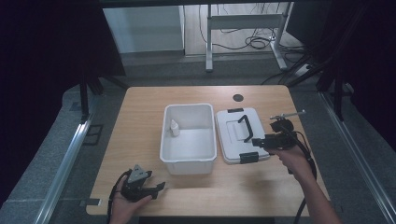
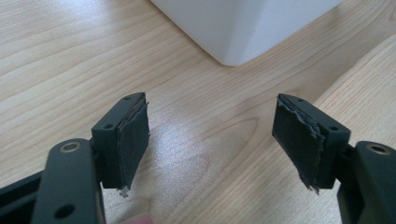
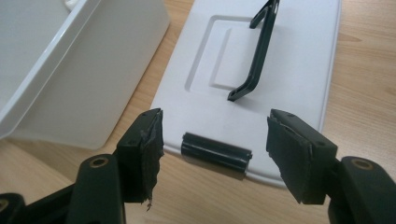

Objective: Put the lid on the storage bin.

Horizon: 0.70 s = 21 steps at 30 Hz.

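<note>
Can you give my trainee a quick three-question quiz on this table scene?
1. True or false: the lid sits on the bin.
2. What lies inside the bin: A) bottle B) cup C) spoon?
3. Which gripper is nearest the lid's latch?

Key:
1. False; the lid lies on the table beside the bin.
2. A, a small white bottle.
3. The right gripper, jaws open; the left gripper rests open near the table's front edge.

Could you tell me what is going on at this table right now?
A person holds a gripper in each hand, both open and empty. The right gripper hovers at the near latch of the lid, which lies beside the open white bin. A small bottle stands inside the bin. The left gripper rests near the table's front edge.
</note>
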Motion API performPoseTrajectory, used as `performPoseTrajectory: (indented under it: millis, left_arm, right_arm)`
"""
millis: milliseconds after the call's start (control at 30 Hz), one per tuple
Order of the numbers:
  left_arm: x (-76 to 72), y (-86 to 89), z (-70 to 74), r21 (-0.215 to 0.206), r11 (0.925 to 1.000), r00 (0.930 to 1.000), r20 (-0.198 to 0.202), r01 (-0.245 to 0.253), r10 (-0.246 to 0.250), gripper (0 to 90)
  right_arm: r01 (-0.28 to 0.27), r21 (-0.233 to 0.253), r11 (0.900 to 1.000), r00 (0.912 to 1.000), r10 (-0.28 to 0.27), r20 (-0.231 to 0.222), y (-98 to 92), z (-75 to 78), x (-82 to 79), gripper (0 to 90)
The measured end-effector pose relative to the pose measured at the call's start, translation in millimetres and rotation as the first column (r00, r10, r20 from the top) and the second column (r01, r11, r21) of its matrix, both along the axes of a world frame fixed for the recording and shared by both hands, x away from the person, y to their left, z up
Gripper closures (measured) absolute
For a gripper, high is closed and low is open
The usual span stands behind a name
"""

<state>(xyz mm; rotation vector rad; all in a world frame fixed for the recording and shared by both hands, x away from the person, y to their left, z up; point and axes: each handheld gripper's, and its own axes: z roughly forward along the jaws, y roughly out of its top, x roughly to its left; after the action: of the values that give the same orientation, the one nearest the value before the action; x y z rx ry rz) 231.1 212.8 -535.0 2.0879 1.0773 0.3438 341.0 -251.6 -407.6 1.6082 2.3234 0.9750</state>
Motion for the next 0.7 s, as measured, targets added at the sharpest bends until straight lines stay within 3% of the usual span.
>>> performPoseTrajectory:
  millis: [367, 433, 700]
  left_arm:
    - [0.1, -1.1, -0.9, 0.000, 1.0000, 1.0000, -0.004, 0.003, -0.003, 27.4]
    - [0.1, -1.4, -1.2, 0.003, 1.0000, 1.0000, -0.003, 0.004, -0.004, 27.4]
    - [0.1, -3.0, -2.1, 0.021, 0.9998, 1.0000, -0.001, 0.002, -0.002, 27.4]
  right_arm:
    - [0.042, -0.056, 0.998, 0.9982, -0.044, -0.041, 11.4, 3.8, 30.6, 37.0]
    - [0.049, -0.085, 0.995, 0.9964, -0.055, -0.065, 16.7, 3.3, 39.5, 37.1]
    - [0.042, -0.090, 0.995, 0.9918, -0.052, -0.117, 25.0, 8.1, 59.0, 39.0]
